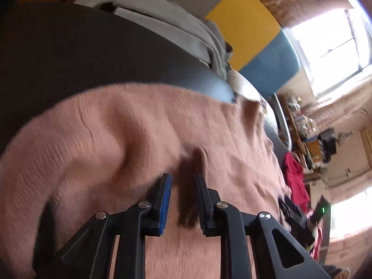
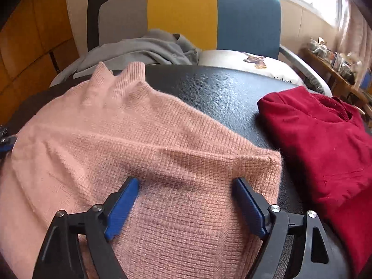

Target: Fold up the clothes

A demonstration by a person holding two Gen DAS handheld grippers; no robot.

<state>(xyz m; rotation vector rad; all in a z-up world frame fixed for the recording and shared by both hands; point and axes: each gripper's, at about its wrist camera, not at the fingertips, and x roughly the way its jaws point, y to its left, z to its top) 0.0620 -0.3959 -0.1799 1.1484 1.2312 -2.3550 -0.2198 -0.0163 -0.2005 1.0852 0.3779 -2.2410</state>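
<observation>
Right wrist: right gripper fingers wide over pink sweater; left gripper fingers narrow, empty.

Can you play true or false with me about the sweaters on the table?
1. The pink sweater lies on a black table. True.
2. The right gripper has its jaws squeezed shut. False: its jaws stand wide open over the pink sweater, with nothing pinched.
3. A red sweater lies on the table beside the pink one. True.
4. The chair behind the table is all green. False: its back is grey, yellow and blue.
5. Grey clothes lie on the chair. True.
6. The left gripper holds the red sweater. False: its jaws stand a little apart over the pink sweater.
</observation>
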